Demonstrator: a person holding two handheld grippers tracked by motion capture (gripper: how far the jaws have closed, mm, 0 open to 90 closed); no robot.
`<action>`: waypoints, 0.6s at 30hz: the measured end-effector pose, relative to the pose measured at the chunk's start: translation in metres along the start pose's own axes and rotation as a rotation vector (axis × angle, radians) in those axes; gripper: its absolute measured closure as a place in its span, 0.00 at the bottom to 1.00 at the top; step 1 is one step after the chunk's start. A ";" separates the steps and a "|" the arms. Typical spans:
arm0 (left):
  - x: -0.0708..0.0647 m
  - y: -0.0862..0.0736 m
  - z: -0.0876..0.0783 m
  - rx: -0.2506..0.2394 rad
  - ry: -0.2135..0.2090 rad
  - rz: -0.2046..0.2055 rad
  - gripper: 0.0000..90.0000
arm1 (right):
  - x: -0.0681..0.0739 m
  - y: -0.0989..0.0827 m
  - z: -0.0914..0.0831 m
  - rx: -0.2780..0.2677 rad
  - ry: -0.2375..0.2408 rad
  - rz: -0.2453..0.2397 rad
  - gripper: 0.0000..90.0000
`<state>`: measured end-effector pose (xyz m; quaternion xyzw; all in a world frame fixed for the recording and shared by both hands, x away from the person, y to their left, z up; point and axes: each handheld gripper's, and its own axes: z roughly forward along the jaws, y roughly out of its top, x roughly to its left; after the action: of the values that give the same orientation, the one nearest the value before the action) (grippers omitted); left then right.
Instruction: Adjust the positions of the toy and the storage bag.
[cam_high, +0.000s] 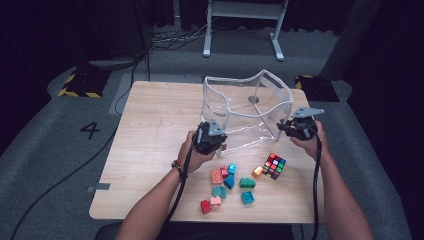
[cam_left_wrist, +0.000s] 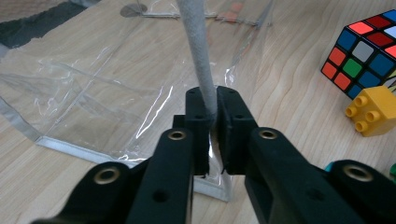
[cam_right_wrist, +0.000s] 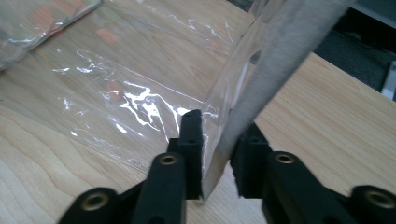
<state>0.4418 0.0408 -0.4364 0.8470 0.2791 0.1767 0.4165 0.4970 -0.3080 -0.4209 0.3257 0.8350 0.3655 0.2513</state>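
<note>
A clear, crinkled plastic bag with grey fabric edging stands open on the pale woodgrain tabletop; the left gripper fingers pinch one edging strip; the right gripper fingers pinch the opposite edge; a glossy puzzle cube and studded plastic bricks lie nearby.
</note>
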 end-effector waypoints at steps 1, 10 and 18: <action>0.002 -0.001 -0.001 -0.002 -0.002 -0.004 0.96 | 0.000 0.000 0.000 -0.005 0.006 -0.001 0.89; 0.026 -0.018 -0.021 -0.007 0.004 -0.036 0.96 | 0.023 0.001 0.001 -0.053 0.072 -0.025 0.97; 0.039 -0.034 -0.042 -0.005 0.008 -0.043 0.96 | 0.051 0.006 -0.002 -0.072 0.137 -0.077 0.97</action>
<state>0.4391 0.1078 -0.4363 0.8392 0.2984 0.1719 0.4209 0.4642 -0.2691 -0.4240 0.2581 0.8486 0.4067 0.2189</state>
